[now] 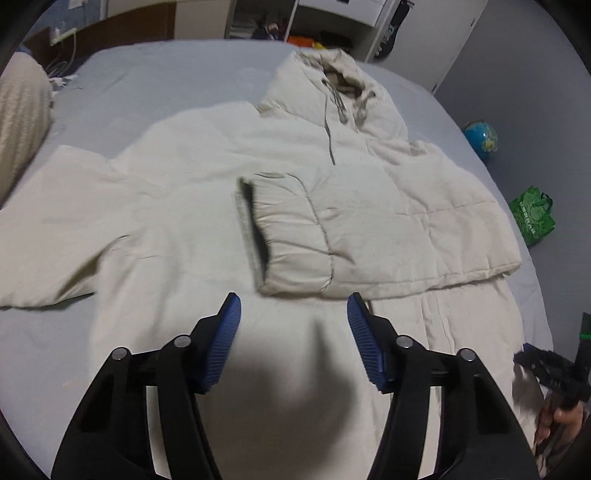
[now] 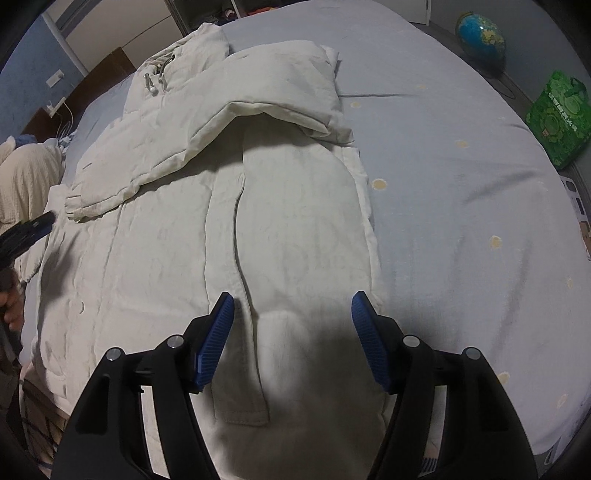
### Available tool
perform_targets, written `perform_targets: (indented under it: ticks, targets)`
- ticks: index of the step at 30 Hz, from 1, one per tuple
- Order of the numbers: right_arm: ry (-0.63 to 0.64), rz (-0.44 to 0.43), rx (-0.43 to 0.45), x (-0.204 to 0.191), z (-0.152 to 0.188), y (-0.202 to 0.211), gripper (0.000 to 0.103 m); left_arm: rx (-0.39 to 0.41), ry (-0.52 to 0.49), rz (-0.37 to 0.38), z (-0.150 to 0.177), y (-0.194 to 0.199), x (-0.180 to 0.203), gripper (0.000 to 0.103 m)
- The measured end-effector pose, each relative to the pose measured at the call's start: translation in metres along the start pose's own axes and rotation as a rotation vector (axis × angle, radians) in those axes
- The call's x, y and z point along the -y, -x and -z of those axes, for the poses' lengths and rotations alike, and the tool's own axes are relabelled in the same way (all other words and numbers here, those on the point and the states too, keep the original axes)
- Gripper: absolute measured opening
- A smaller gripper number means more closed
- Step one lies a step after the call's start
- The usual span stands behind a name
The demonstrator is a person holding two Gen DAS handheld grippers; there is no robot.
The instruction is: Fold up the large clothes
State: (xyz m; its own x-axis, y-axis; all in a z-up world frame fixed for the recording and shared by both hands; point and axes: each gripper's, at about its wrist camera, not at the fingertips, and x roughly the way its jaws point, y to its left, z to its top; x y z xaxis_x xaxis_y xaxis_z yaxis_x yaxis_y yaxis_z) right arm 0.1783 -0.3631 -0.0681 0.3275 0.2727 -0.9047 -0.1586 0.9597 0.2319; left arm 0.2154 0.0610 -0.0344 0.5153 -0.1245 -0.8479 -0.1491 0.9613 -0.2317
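A large cream padded hooded jacket (image 1: 184, 206) lies face up on the bed, hood (image 1: 332, 70) at the far end. Its right sleeve (image 1: 369, 221) is folded across the chest, cuff toward the middle. The left sleeve (image 1: 55, 221) lies spread out to the left. My left gripper (image 1: 293, 314) is open and empty, above the jacket's lower body just short of the folded cuff. My right gripper (image 2: 291, 314) is open and empty above the jacket (image 2: 258, 221) near its right lower edge. The folded sleeve (image 2: 207, 125) shows ahead of it.
The bed has a light blue sheet (image 2: 461, 184). A cream knitted blanket (image 1: 22, 122) lies at the left. A globe (image 2: 480, 33) and a green bag (image 2: 557, 114) stand on the floor to the right. Shelves and a cupboard stand beyond the bed's far edge.
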Motion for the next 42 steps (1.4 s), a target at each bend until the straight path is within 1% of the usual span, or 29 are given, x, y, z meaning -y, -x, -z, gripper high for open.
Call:
perform_targets:
  ticks: [3,5,7,8,9,10,16,20,23,24,26,27,28,30,31,32,36,39,41,42]
  targets:
    - [0.005,0.003,-0.013,-0.001,0.0,-0.002,0.062,-0.025,0.01,-0.018,-0.007,-0.02,0.002,0.045]
    - [0.007,0.002,-0.02,-0.001,0.0,-0.003,0.062,-0.043,0.012,-0.049,-0.01,-0.03,0.001,0.039]
    - [0.005,0.0,-0.028,-0.001,0.0,-0.005,0.062,-0.053,0.015,-0.064,-0.013,-0.035,-0.002,0.023]
    - [0.004,0.001,-0.031,-0.001,0.0,-0.006,0.062,-0.052,0.019,-0.062,-0.014,-0.035,-0.005,0.021]
    - [0.004,0.002,-0.035,-0.001,0.0,-0.007,0.062,-0.039,0.019,-0.068,-0.015,-0.032,-0.007,0.014]
    - [0.005,0.003,-0.039,-0.002,0.0,-0.008,0.062,-0.019,0.011,-0.079,-0.016,-0.027,-0.008,0.009]
    - [-0.004,-0.004,-0.048,-0.001,0.0,-0.01,0.062,0.06,0.003,-0.098,-0.029,-0.003,-0.014,0.0]
    - [-0.008,-0.009,-0.047,0.0,-0.001,-0.01,0.062,0.119,0.058,-0.116,-0.047,0.021,-0.035,0.0]
    - [-0.008,-0.008,-0.05,0.0,-0.002,-0.011,0.062,0.112,0.07,-0.138,-0.055,0.026,-0.049,0.0]
    - [-0.009,-0.007,-0.053,0.0,-0.002,-0.012,0.062,0.106,0.067,-0.133,-0.055,0.026,-0.05,0.0]
    - [-0.011,-0.006,-0.055,-0.001,-0.002,-0.012,0.062,0.093,0.073,-0.087,-0.052,0.024,-0.051,0.001]
    - [-0.01,-0.005,-0.054,-0.001,-0.002,-0.011,0.062,0.091,0.076,-0.072,-0.049,0.023,-0.05,0.014]
    - [-0.01,-0.005,-0.054,0.0,-0.002,-0.011,0.062,0.09,0.078,-0.061,-0.046,0.022,-0.048,0.042]
    - [-0.01,-0.006,-0.055,0.0,-0.002,-0.011,0.062,0.103,0.084,-0.032,-0.043,0.021,-0.044,0.077]
    - [-0.01,-0.006,-0.055,0.0,-0.002,-0.011,0.062,0.113,0.083,-0.025,-0.041,0.022,-0.04,0.078]
    - [-0.01,-0.006,-0.054,0.0,-0.002,-0.011,0.062,0.108,0.074,-0.023,-0.041,0.019,-0.035,0.078]
    - [-0.012,-0.009,-0.053,0.0,-0.002,-0.011,0.062,0.052,0.046,-0.024,-0.042,0.004,-0.023,0.079]
    - [-0.014,-0.012,-0.053,0.0,-0.002,-0.011,0.062,-0.023,0.043,-0.029,-0.043,-0.017,-0.019,0.079]
    - [-0.016,-0.014,-0.055,0.001,-0.002,-0.011,0.062,-0.059,0.044,-0.033,-0.04,-0.03,-0.016,0.07]
    - [-0.016,-0.015,-0.056,0.001,-0.002,-0.011,0.062,-0.083,0.033,-0.028,-0.038,-0.036,-0.013,0.051]
